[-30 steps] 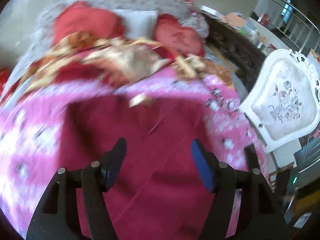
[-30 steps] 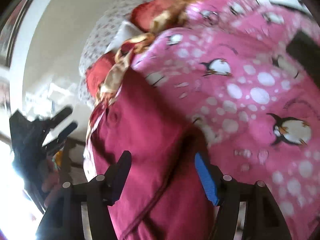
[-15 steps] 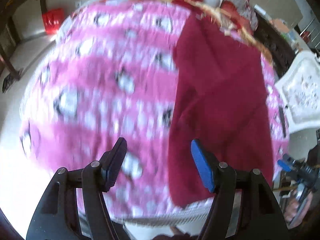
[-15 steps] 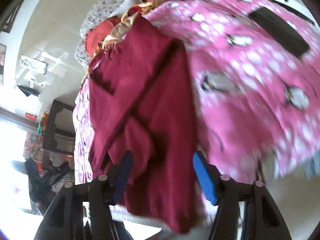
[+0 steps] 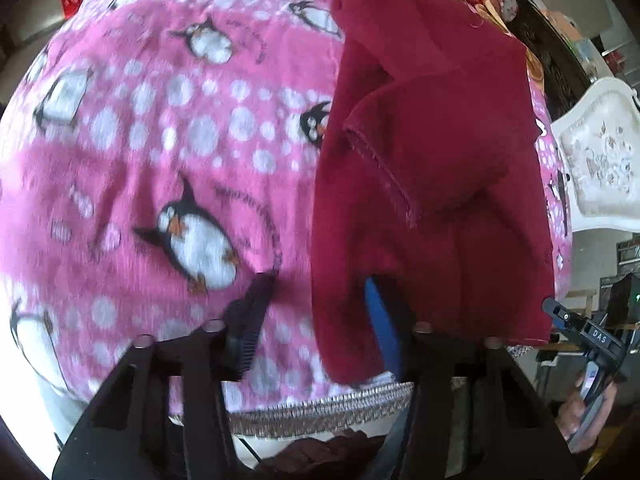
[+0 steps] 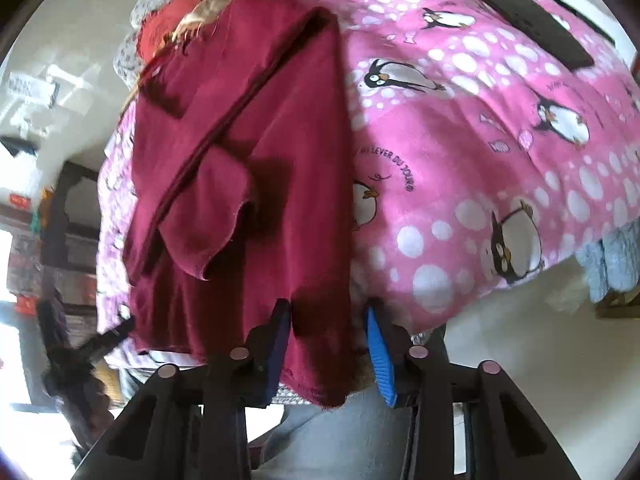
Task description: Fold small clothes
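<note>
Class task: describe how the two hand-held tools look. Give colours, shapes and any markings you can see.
Both match: the left tool and right tool have black angular frames with round pinkish studs, one dark ribbed pad and one bright blue ribbed pad. Seen from the left camera, the right tool carries a white "DAS" label.

left gripper (image 5: pixel 316 316): jaws just closing, now astride near left corner of maroon garment (image 5: pixel 432 184)
right gripper (image 6: pixel 328 344): jaws just closing, now astride near right hem corner
</note>
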### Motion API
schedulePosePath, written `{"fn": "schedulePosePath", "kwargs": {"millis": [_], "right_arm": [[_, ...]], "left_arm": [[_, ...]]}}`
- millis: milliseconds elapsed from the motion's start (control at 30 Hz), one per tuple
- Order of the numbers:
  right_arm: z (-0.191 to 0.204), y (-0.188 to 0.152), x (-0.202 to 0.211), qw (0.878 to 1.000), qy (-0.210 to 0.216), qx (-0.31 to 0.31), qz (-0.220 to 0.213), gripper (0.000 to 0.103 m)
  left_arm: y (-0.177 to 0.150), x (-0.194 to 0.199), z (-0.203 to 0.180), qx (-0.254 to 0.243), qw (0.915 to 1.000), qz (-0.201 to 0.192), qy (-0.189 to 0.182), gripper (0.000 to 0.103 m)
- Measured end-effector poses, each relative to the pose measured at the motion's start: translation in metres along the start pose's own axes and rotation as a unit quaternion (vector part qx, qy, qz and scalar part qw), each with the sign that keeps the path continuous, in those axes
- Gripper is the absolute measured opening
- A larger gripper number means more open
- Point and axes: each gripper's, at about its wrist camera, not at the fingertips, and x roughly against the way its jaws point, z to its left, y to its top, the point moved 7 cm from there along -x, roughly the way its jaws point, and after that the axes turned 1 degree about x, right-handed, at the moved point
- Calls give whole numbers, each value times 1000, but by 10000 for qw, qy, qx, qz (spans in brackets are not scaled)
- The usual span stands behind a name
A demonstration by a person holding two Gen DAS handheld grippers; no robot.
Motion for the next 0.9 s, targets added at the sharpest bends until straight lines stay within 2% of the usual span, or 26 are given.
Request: {"fn": "schedulePosePath", "kwargs": {"millis": [33, 67, 100, 133, 200, 300, 367, 433, 533, 567, 633, 667, 700, 733, 800, 833, 867, 900], "right_arm": [[0, 1, -2, 10000, -41, 33, 12, 30], [-1, 3, -4, 10000, -89, 18, 23, 20], [-1, 3, -3, 10000, -88, 14, 32, 13], [-1, 4, 0, 10000, -11, -3, 22, 9], [3, 2, 10, 9999, 117, 14, -68, 8], [11, 0, 31, 9995, 177, 104, -237, 7], [12, 1, 44, 9991, 189, 106, -359, 7], [14, 3, 57, 9987, 158, 173, -459, 6], [15, 5, 56, 9985, -39, 304, -457, 6], [11, 5, 44, 9987, -175, 346, -319, 6], [-6, 4, 23, 9983, -505, 231, -163, 6], [-15, 0, 9, 9983, -573, 127, 48, 6], [-16, 0, 8, 9989, -466, 45, 57, 6], [-16, 0, 13, 9994, -343, -33, -29, 8], [-13, 2, 31, 9996, -103, -101, -231, 15], [-9, 5, 43, 9992, -16, -17, -398, 17], [-2, 9, 55, 9982, 87, 103, -578, 29], [6, 17, 69, 9963, 214, 225, -799, 51]], "left_arm": [[2, 0, 0, -6, 10000, 8, 70, 23], [2, 0, 0, 27, 10000, 70, 32, 9], [-1, 1, -3, 73, 9997, 181, -115, 8], [-1, 5, -4, 75, 9998, 154, -96, 8], [-1, 18, -8, -75, 10000, 13, 27, 6], [-1, 48, -15, -197, 9996, -158, -134, 5], [1, 69, -14, -65, 9993, -244, -264, 2], [3, 78, -11, -88, 9992, -313, -233, 2], [1, 53, -2, -192, 9998, -97, 40, 2], [-2, 33, 4, -256, 9992, 75, 300, 2], [-13, 9, 12, -299, 9975, 448, 467, 3], [-15, 10, 16, -146, 9985, 424, 319, 4], [-15, 16, 18, -67, 9993, 326, 178, 5], [-15, 25, 19, -21, 9997, 242, 72, 5], [-7, 47, 19, -60, 9999, -28, 139, 12], [-1, 57, 16, -166, 9994, -207, 227, 24], [8, 67, 11, -300, 9982, -402, 330, 35], [17, 75, 5, -408, 9965, -586, 445, 42]]}}
